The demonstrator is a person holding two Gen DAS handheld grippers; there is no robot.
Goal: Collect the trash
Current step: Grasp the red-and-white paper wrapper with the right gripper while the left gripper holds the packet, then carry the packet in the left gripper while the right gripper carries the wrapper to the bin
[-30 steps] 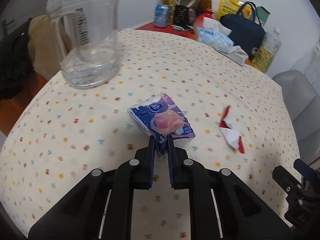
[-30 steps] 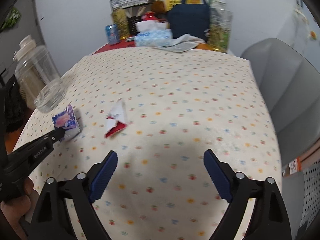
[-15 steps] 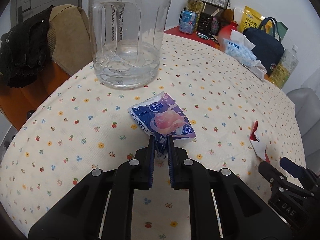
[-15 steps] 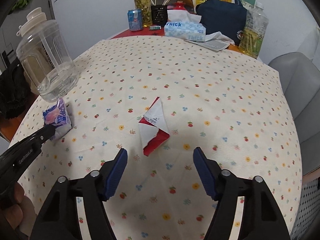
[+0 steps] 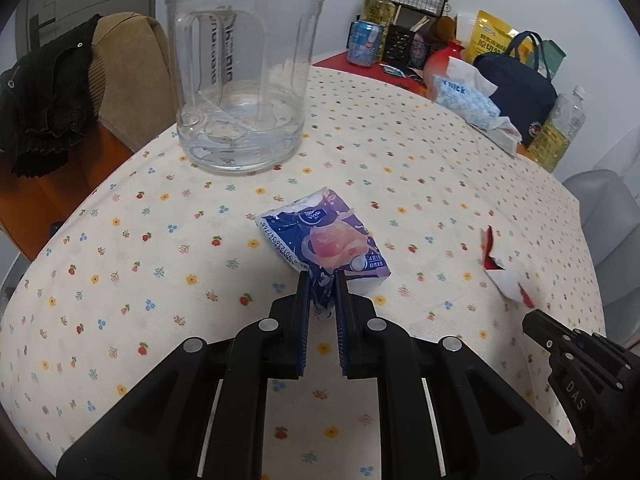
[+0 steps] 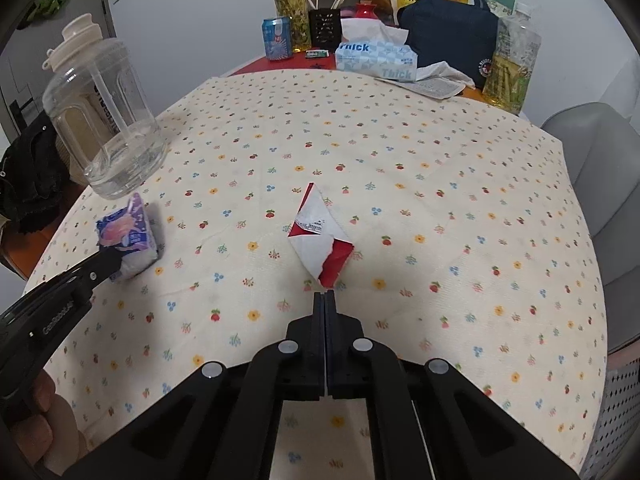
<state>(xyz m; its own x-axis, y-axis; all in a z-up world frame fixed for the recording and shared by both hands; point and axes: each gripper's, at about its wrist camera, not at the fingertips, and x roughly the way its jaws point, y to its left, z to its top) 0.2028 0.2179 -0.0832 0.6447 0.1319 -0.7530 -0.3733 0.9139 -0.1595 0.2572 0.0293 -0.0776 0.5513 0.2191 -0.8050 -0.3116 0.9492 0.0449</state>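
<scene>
My left gripper point(image 5: 321, 280) is shut on the near corner of a blue and purple tissue packet point(image 5: 324, 240), which rests on the flowered tablecloth. The packet also shows at the left of the right wrist view point(image 6: 128, 236), with the left gripper point(image 6: 110, 258) on it. A red and white torn wrapper point(image 6: 320, 236) lies in the middle of the table. My right gripper point(image 6: 324, 296) is shut, its tips right at the wrapper's near corner; whether it pinches the corner I cannot tell. The wrapper point(image 5: 506, 270) and right gripper point(image 5: 532, 320) also show at the right of the left wrist view.
A large clear water jug point(image 5: 240, 68) stands behind the packet. At the far table edge are a tissue box point(image 6: 376, 60), a navy bag point(image 6: 452, 24), bottles point(image 6: 512, 64) and a can point(image 6: 277, 38). A grey chair point(image 6: 600, 184) is on the right, a chair with dark clothes point(image 5: 44, 92) on the left.
My right gripper moved forward to the red and white wrapper and closed from wide open to shut. My left gripper kept its hold on the packet and lowered it beside the jug.
</scene>
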